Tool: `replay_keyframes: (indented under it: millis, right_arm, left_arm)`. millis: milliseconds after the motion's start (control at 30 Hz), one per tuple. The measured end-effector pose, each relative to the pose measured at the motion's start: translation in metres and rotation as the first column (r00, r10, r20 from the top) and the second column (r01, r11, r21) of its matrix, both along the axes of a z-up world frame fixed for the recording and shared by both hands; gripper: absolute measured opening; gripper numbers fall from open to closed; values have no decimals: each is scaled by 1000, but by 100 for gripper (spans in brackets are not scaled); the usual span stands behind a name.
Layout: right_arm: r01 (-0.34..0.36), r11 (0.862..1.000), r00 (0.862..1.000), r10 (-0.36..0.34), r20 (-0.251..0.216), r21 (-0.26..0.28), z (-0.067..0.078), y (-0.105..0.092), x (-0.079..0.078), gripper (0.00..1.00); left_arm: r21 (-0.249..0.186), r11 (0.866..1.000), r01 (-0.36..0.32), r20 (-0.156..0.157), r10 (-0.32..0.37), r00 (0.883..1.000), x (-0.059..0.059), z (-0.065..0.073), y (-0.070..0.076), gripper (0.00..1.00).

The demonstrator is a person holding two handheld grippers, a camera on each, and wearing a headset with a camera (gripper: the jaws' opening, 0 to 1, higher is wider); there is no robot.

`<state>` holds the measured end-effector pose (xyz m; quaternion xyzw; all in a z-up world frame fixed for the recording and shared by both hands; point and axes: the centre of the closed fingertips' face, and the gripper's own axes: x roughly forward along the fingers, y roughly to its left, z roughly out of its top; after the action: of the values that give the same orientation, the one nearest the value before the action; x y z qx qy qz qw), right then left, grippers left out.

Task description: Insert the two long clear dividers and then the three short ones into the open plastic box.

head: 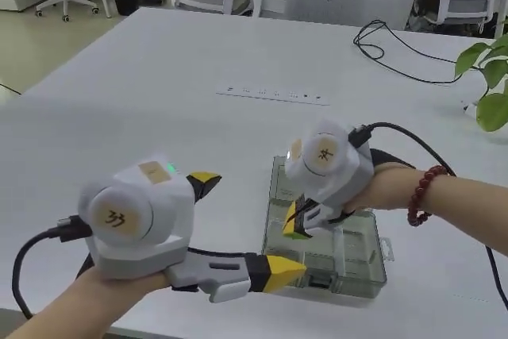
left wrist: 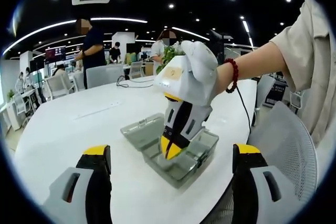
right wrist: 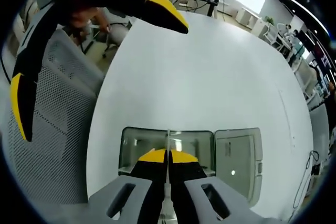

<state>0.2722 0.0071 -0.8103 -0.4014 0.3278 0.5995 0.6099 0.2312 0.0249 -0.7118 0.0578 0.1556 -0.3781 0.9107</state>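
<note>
Right gripper view: right gripper (right wrist: 168, 153) is clamped on a thin clear divider (right wrist: 168, 138), edge-down in the open plastic box (right wrist: 128, 148) at 6 o'clock, left gripper (head: 248, 226) gapes wide at the box's 8 o'clock, so a tilted strip prob misses its slots & jams.

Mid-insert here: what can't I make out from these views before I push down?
- Head view: the right gripper covers the middle of the plastic box, so dividers already seated cannot be counted.
- Right gripper view: the clear divider shows edge-on as a thin line. The shut jaws hide its length, so long or short cannot be told.
- Left gripper view: the box's inside is too small to read, and the right gripper stands in front.
</note>
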Motion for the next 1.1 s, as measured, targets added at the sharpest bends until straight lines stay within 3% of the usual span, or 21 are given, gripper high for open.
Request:
replay_keyframes:
  millis: [200,667,933,1100]
  right_arm:
    - [11,999,1000,-12,-18,-39,-14,1,1,2]
    - [9,993,998,-17,-61,-118,-17,0,1,2]
    - [23,996,998,-27,-53,-90,-16,2,0,4]
    - [68,997,993,-70,-90,-22,-5,10,-2,12]
  left_arm:
    - [10,1000,-4,-1,4,1000,0,-1,0,96]
    - [23,1000,4,-18,-4,1000,-1,-7,-4,96]
    - [15,1000,-3,-15,3,1000,1,-5,-1,97]
    - [13,1000,-7,-14,7,1000,1,-4,0,97]
